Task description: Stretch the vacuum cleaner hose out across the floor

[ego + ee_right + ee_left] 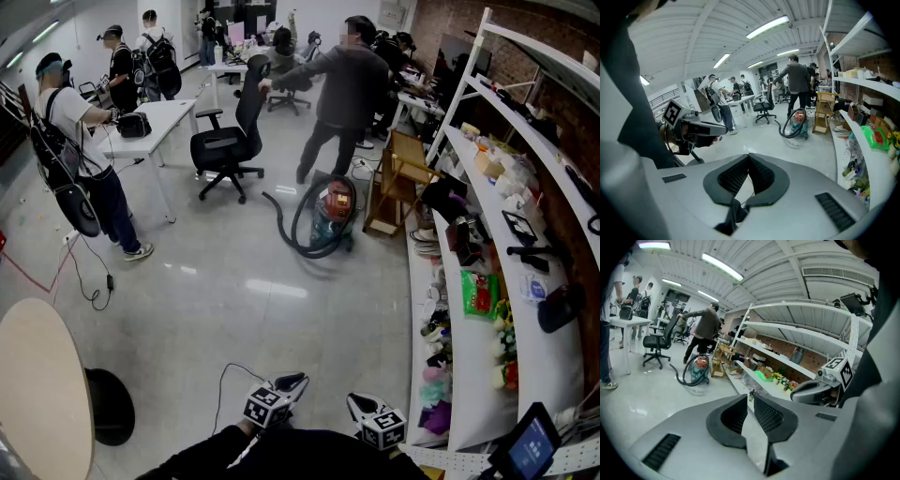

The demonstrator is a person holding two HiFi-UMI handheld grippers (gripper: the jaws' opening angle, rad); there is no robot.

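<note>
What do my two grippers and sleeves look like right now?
The left gripper and right gripper match: smooth grey moulded shells with slotted vents, and black ribbed fingers. Each carries a cube of black-and-white square markers. The person wears black sleeves.

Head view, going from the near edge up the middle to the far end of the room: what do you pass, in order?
left gripper and right gripper side by side → bare glossy floor → vacuum cleaner with its hose looped around it → person in a grey top
</note>
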